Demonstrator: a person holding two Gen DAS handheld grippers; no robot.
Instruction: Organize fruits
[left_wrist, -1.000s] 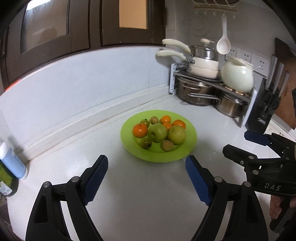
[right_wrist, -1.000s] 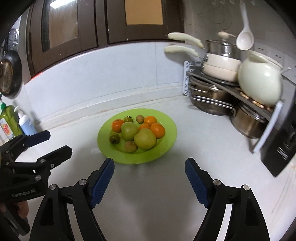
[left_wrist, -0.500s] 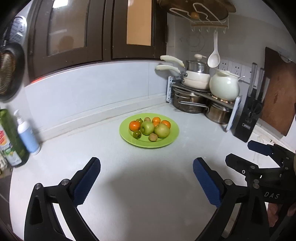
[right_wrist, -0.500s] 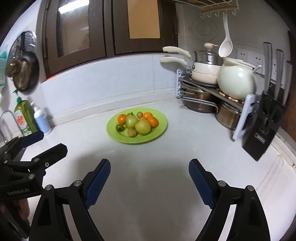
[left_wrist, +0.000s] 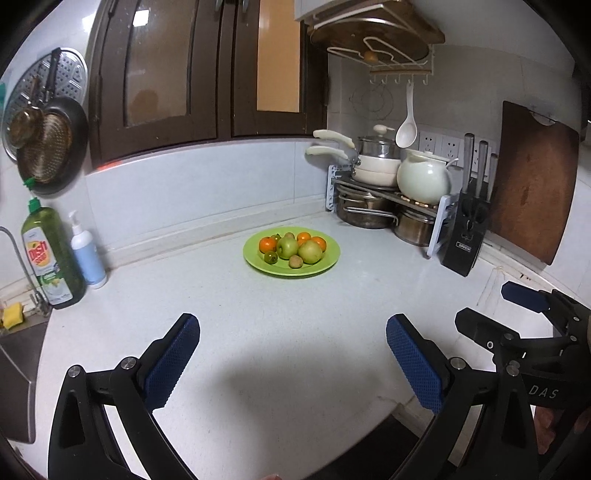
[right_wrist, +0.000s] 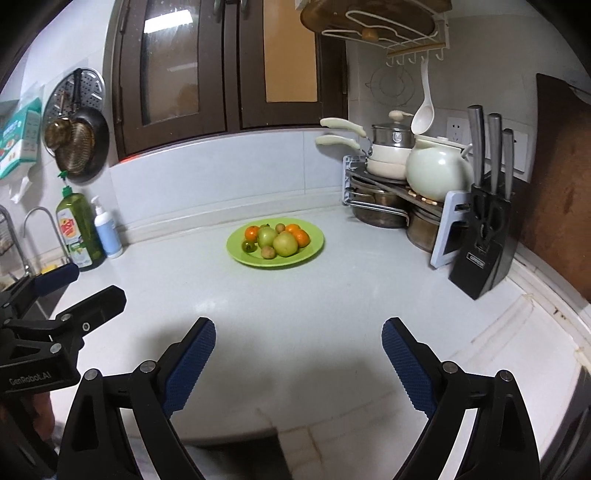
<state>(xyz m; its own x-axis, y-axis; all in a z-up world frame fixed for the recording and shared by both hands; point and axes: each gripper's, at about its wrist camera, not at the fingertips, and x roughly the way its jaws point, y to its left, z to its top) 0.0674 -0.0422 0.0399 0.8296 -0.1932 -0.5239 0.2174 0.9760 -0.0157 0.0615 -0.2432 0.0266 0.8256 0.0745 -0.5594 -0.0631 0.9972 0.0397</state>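
A lime-green plate (left_wrist: 325, 264) (right_wrist: 236, 254) sits far back on the white counter. On it lie green apples (left_wrist: 309, 252) (right_wrist: 284, 244), oranges (left_wrist: 267, 244) (right_wrist: 252, 233), small brown kiwis (left_wrist: 295, 261) and a small green fruit (left_wrist: 271, 257). My left gripper (left_wrist: 293, 332) hangs open near the counter's front edge, well short of the plate, with nothing between its blue pads. My right gripper (right_wrist: 298, 338) is beside it, equally far from the plate; its jaws are opening and hold nothing. Each gripper shows at the edge of the other's view.
A pot rack (left_wrist: 388, 192) with pans and a white kettle (left_wrist: 424, 179) stands at the back right, then a knife block (left_wrist: 466, 236) and a wooden cutting board (left_wrist: 532, 184). Dish soap (left_wrist: 50, 254) and a pump bottle (left_wrist: 86, 254) stand left by the sink (left_wrist: 18, 373).
Both grippers have pulled back from the plate toward the counter's front edge and risen a little, so the plate looks much smaller. Both jaws have spread wider.
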